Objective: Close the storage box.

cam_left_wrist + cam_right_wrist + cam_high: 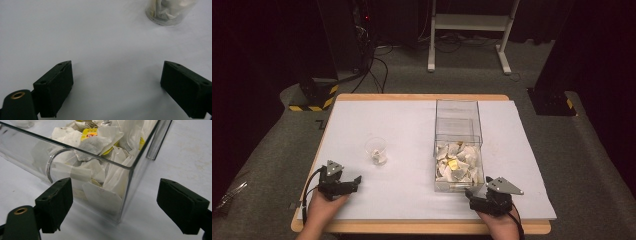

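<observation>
The work in hand looks like moving tea bags (pixel 455 164) from the clear box (pixel 458 111) into the small glass cup (pixel 376 150), and the next move turns on which gripper sits closer to which.

The right gripper (pixel 473 194) rests on the table just in front of the near right corner of the clear box, its jaws spread wide with nothing between them. In the right gripper view that corner (pixel 124 195) stands between the open jaws and a little ahead of them, so the tea bags (pixel 100 142) lie forward and up over the wall, slightly left of the gripper's line. The box runs lengthwise away from the person, and the bags fill only its near half (the far half looks bare).

The left gripper (pixel 354 182) lies well apart from the box, near the table's front left, also released and holding nothing; its jaws stand wide over bare table (pixel 75 32). The cup (pixel 171 11) is ahead of it and off to the right in the left gripper view, not touching it, with something white already inside.

So my reading is that the right hand is the one placed to reach for a bag, and it must lift over the near wall first.
</observation>
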